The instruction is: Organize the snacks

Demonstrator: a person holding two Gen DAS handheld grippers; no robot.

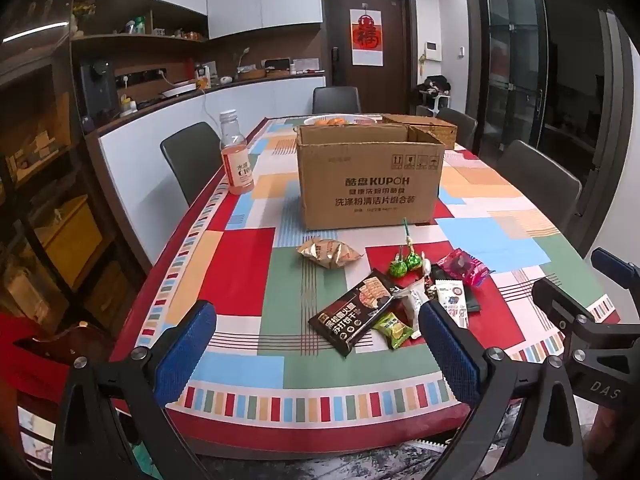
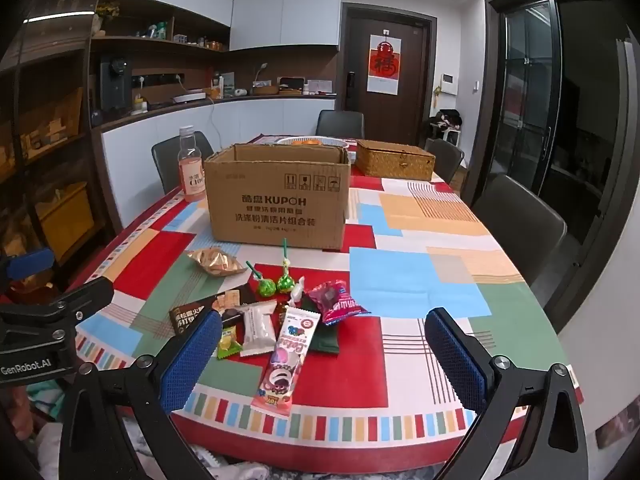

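Observation:
A pile of snacks lies near the table's front edge: a black biscuit pack, a green packet, two green lollipops, a pink packet and a gold packet. In the right wrist view a long pink-and-white packet lies nearest, with the lollipops and the pink packet behind. An open cardboard box stands behind the pile. My left gripper is open and empty, in front of the pile. My right gripper is open and empty, above the front edge.
A pink drink bottle stands left of the box. A wicker basket and a plate of oranges sit behind it. Dark chairs surround the table with its patchwork cloth.

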